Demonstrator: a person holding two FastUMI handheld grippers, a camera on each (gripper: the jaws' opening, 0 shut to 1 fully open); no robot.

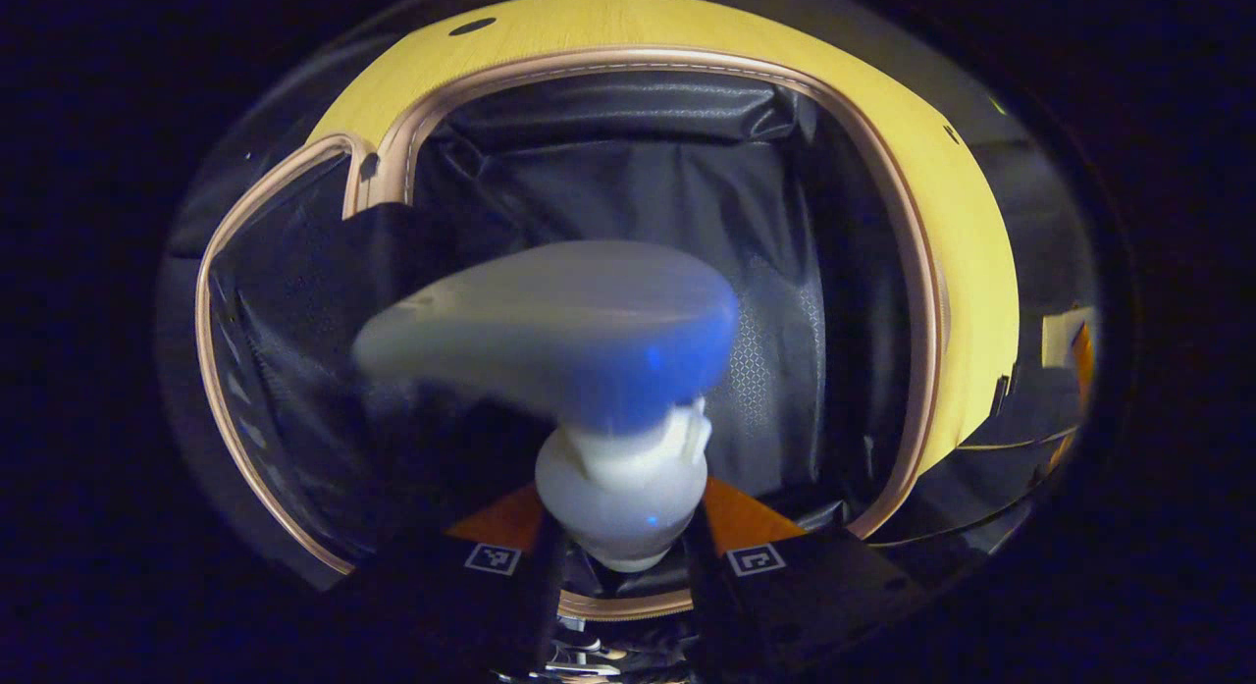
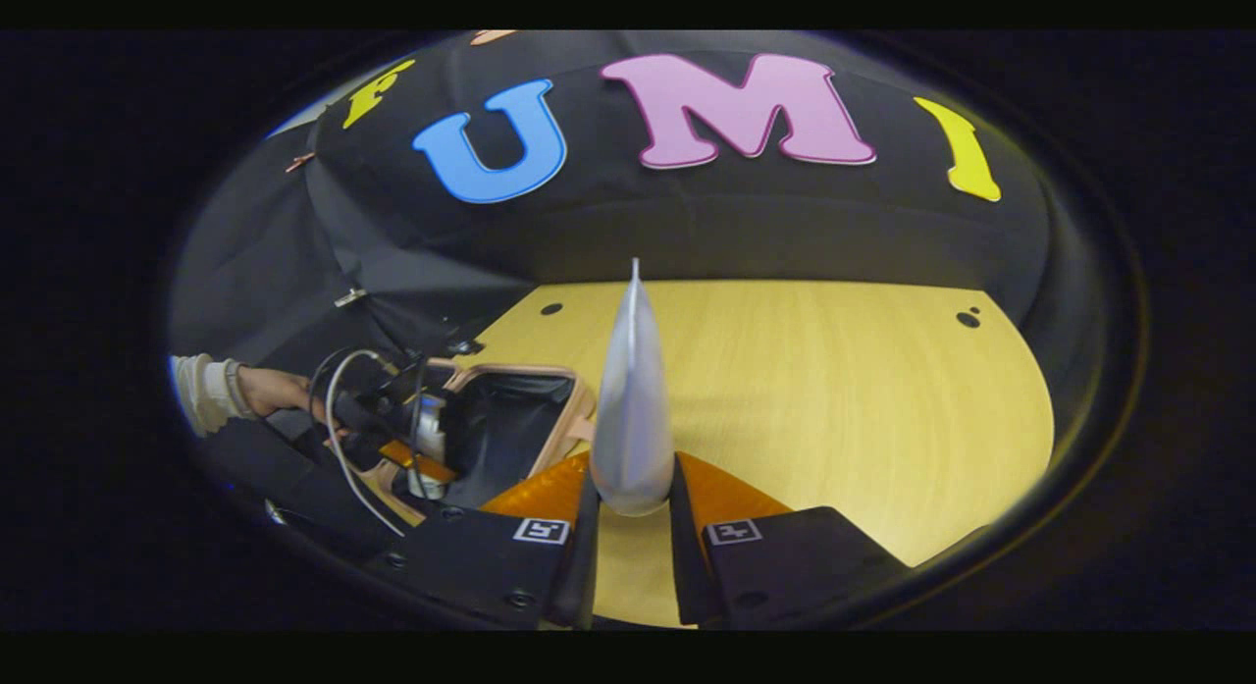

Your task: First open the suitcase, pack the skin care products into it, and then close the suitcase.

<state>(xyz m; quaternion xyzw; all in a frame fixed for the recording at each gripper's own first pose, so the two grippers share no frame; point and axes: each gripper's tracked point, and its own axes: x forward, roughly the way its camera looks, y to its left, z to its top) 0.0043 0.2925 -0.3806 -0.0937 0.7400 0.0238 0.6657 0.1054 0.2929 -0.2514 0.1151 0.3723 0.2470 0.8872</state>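
My left gripper [image 1: 623, 556] is shut on a white tube [image 1: 549, 321] with a blue end, held over the open suitcase [image 1: 628, 61]. The case has a tan rim and a dark fabric lining [image 1: 638, 184] that fills the space below the tube. My right gripper [image 2: 631, 522] is shut on a silvery white tube [image 2: 631, 409], which stands upright with its crimped end up, above the wooden table [image 2: 834, 409]. In the right gripper view the open suitcase [image 2: 510, 419] lies at the left, with the other gripper [image 2: 412, 429] and a person's hand [image 2: 270, 390] above it.
The yellow wooden table [image 1: 942, 233] surrounds the suitcase and has small round holes [image 2: 968, 319] near its far edge. The black cloth wall [image 2: 687, 223] closes the back of the booth. A cable [image 2: 343, 439] loops beside the other gripper.
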